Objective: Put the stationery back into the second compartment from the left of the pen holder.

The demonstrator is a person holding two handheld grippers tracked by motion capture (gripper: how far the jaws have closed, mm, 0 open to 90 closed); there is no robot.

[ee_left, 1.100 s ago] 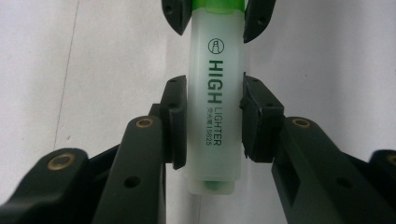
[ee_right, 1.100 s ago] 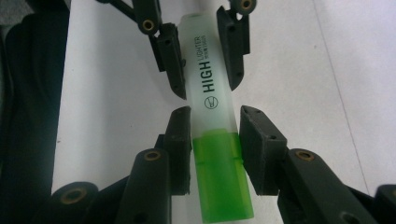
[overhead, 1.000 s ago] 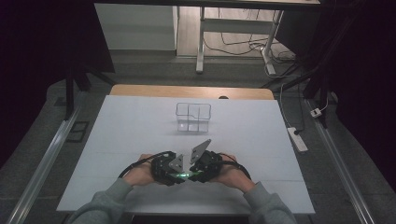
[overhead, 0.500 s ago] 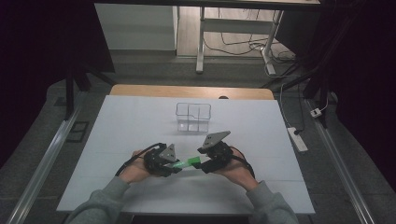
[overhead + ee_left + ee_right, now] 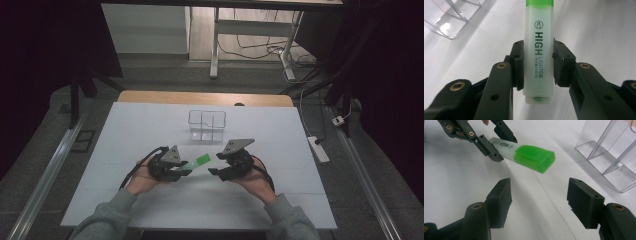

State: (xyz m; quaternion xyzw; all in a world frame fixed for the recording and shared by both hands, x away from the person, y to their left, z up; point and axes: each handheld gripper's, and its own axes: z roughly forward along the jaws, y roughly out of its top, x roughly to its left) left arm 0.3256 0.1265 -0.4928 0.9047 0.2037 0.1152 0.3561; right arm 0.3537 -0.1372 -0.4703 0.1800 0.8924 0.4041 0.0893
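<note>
Your left claw (image 5: 186, 169) clamps the green highlighter (image 5: 196, 163) low over the table's near middle, cap pointing right. Your right claw (image 5: 214, 170) has just opened, empty beside it. Dropping it into the clear organizer (image 5: 207, 125) farther back probably remains.

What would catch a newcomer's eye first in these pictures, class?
First, the green highlighter, clamped by its pale barrel in the left gripper above the white table. Its bright cap points at the right gripper, whose jaws have just been opening and hold nothing. Behind them stands a clear plastic organizer.
</note>
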